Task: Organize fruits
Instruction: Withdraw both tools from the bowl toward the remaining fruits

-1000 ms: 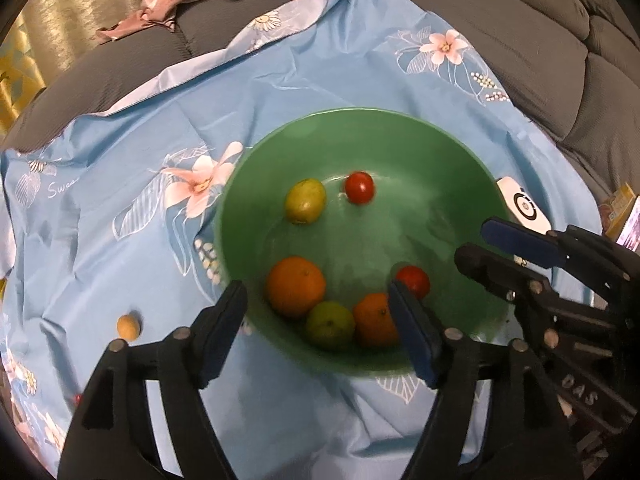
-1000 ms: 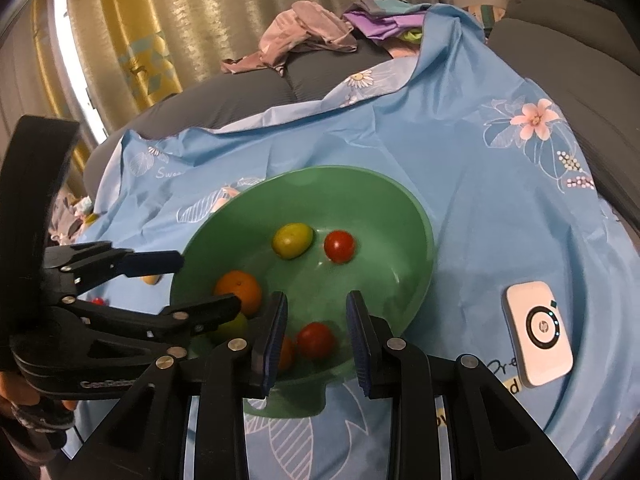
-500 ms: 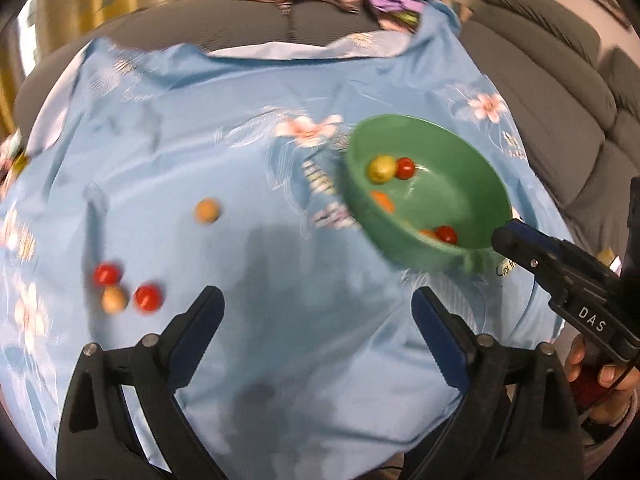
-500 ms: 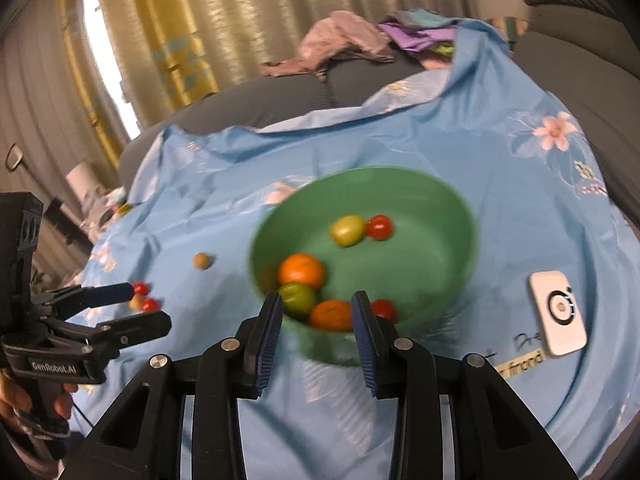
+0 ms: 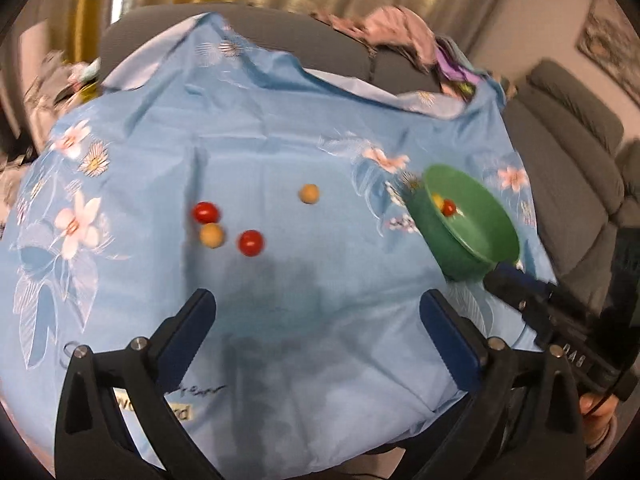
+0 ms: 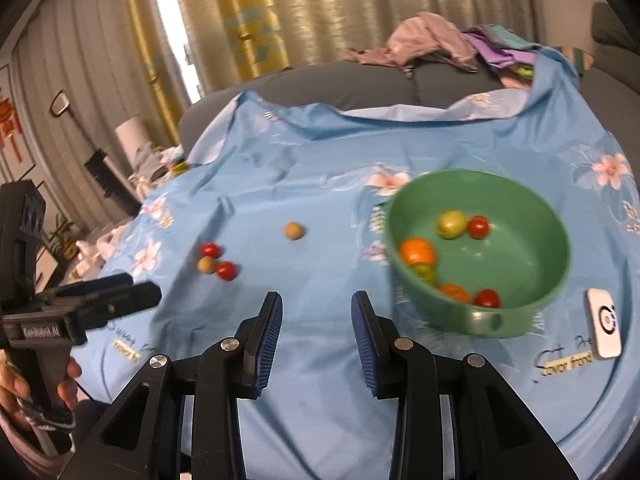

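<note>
A green bowl (image 6: 516, 320) stands on the blue flowered cloth and holds several fruits: an orange (image 6: 417, 251), a yellow-green fruit (image 6: 452, 224) and red tomatoes (image 6: 478, 226). It also shows at the right of the left wrist view (image 5: 460, 248). Loose on the cloth lie two red tomatoes (image 5: 205, 213) (image 5: 251, 242) and two tan fruits (image 5: 211, 235) (image 5: 309, 193). My left gripper (image 5: 316, 312) is open and empty, nearer than the loose fruits. My right gripper (image 6: 316, 304) is open and empty, left of the bowl.
A white device (image 6: 604, 322) lies on the cloth right of the bowl. Crumpled clothes (image 6: 432, 44) lie on the grey sofa behind the cloth. Curtains hang at the back. Clutter lies past the cloth's left edge (image 6: 132, 184).
Both grippers have pulled back from the bowl and swung left. The left gripper has opened wider, and the loose fruits now lie ahead of it. The right jaws have opened a little.
</note>
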`<state>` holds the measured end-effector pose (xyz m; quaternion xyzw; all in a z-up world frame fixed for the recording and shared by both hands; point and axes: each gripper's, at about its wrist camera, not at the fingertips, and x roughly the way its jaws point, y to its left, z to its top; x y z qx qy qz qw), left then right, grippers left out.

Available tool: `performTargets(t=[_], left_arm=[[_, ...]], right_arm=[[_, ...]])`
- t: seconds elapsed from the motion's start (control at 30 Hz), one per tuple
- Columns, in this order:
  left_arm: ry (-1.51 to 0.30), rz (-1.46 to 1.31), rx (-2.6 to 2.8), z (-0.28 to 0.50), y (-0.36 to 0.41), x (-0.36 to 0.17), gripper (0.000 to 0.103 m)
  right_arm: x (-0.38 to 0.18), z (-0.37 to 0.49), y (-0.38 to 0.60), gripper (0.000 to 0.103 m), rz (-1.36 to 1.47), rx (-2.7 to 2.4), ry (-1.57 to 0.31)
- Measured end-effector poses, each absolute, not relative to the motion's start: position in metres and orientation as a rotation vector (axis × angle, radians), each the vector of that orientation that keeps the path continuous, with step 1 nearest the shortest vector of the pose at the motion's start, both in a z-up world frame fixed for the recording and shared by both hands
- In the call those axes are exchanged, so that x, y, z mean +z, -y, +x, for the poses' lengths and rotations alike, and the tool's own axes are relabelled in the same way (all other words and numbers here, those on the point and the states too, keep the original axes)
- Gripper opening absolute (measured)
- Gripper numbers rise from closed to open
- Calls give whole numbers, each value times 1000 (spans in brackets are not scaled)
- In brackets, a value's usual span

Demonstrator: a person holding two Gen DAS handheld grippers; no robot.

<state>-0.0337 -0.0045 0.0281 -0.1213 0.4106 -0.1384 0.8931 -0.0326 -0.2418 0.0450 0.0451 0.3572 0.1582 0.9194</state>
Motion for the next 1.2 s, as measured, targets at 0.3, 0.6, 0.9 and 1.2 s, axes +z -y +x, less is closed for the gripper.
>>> performTargets(t=[0.3,0.6,0.9,1.2], left_arm=[[-764,-419,-246,-59,-48,22,102],[-863,-361,-348,-34,-37,16,102],[-912,-45,-259,23,-21,-9,80],[-964,75,-275,67,-26,-34,49]], right_arm=[[34,-32,214,36,56,385,-773],[24,-22,210,36,55,379,-805],[10,0,200,36,37,379,-860],[-4,26,190,36,25,413,-899]])
